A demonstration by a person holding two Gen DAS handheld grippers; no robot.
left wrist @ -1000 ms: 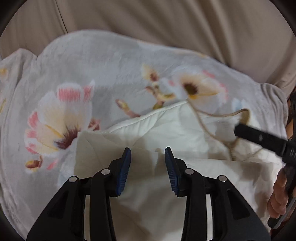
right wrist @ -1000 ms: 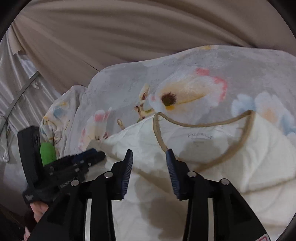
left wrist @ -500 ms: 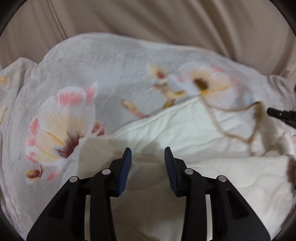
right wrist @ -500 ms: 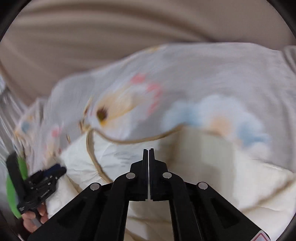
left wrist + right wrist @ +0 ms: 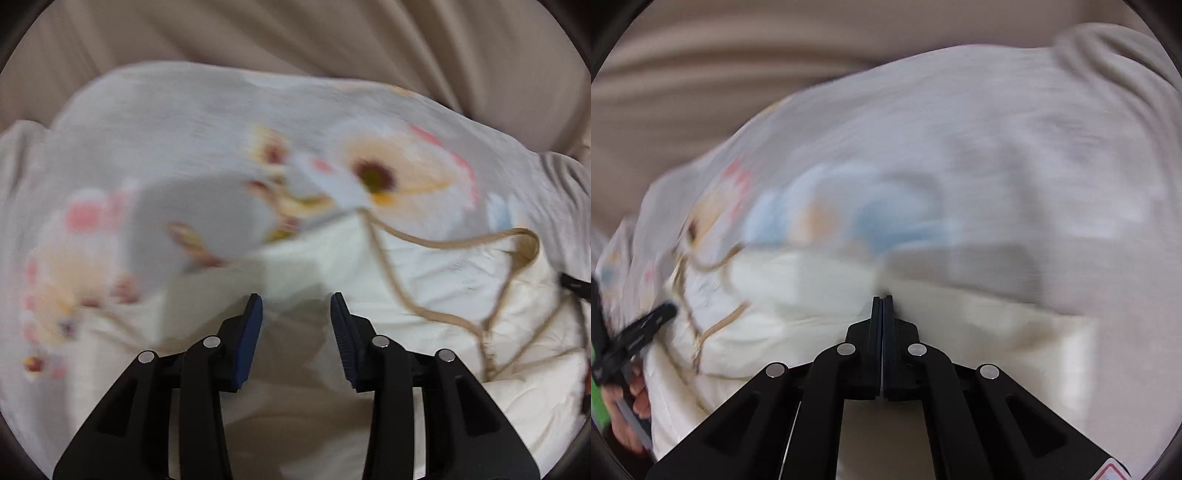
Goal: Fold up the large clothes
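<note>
Left wrist view: the left tongs [image 5: 296, 306] point down at a soft cream shirt [image 5: 424, 273]. The two blue pads [image 5: 248, 336] stand apart with a gap between them. Nothing is pinched there, so these tongs are let go. The cream shirt lies right under the tips and spreads out to the right of them. A thin tan neck band [image 5: 443, 245] loops over the shirt, up and to the right of the tongs. Past the tips, farther away, lies a pale flowered blanket [image 5: 207, 147] with pink and yellow flowers. The shirt sits on top of it. Behind the blanket is a plain tan sheet [image 5: 295, 33] with long folds. At the far right edge a small black tip of the right tongs [image 5: 572, 283] pokes in.

Right wrist view: the right tongs [image 5: 882, 301] are squeezed tight, the two black fingers pressed flat together. The tips sit right at the edge of the cream shirt [image 5: 960, 332], but the picture is too blurry to tell if any cloth is caught between them. The shirt lies under the tongs and runs off to the left. The tan neck band [image 5: 716, 325] is far to the left. The flowered blanket [image 5: 997, 147] fills the space beyond the tips. At the left edge are the left tongs [image 5: 663, 314], held by a hand [image 5: 631, 406].
</note>
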